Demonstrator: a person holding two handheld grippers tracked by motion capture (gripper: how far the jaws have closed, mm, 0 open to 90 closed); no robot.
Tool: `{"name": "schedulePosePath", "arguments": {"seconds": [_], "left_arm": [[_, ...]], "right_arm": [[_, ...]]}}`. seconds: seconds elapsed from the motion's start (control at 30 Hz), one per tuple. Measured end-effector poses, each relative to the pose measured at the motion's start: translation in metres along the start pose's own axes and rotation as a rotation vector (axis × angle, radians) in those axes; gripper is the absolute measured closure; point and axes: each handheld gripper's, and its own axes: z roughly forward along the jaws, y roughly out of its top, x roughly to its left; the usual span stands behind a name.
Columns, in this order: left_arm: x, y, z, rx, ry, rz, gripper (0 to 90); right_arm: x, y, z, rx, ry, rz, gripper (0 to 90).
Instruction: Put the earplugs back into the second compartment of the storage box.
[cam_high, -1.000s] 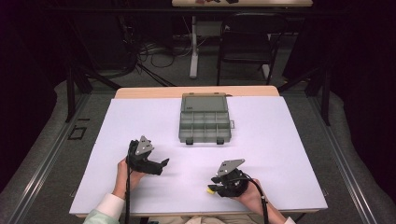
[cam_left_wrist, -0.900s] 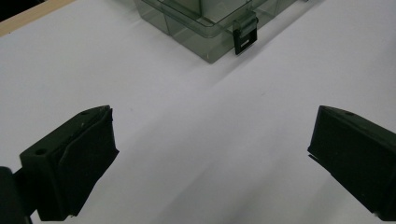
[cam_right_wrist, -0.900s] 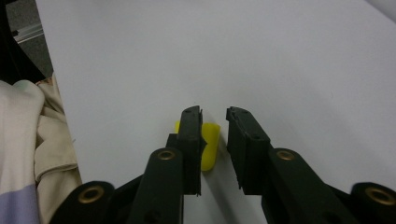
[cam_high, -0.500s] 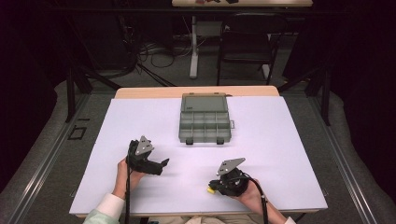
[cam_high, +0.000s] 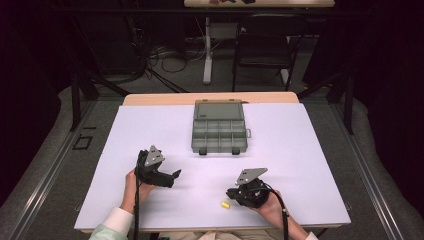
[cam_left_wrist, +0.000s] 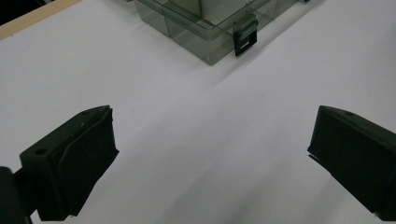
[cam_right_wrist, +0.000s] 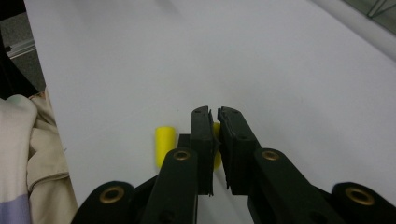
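So there's a small yellow piece (cam_right_wrist: 216, 133) pinched right at the tips of the right gripper (cam_right_wrist: 214, 112), low over the white table (cam_high: 300, 150) near the person's edge. The jaws have just been closing and now sit together on it with just a sliver of yellow showing in the gap. A second yellow piece (cam_right_wrist: 165, 142) lies loose just beside the jaws, not touching them. If I were doing this, I'd lift straight up and slowly: a grip that far out on the tips looks easy to lose, and dragging sideways could knock the loose one rolling. The compartment box (cam_high: 194, 135) sits open well ahead at mid-table. The left gripper (cam_left_wrist: 210, 135) has its jaws wide apart with nothing in them, facing the box.
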Motion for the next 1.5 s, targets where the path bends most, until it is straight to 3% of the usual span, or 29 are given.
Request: {"name": "schedulePosePath", "arguments": {"seconds": [0.77,1.5], "left_arm": [[-0.001,0.0,0.001,-0.003,-0.005,0.005,0.0],[-0.002,0.0,0.001,-0.006,-0.004,0.008,0.0]], "right_arm": [[-0.011,-0.001,-0.012,-0.076,-0.097,0.011,83.8],[-0.019,0.002,-0.019,-0.136,-0.161,0.006,84.1]]}}
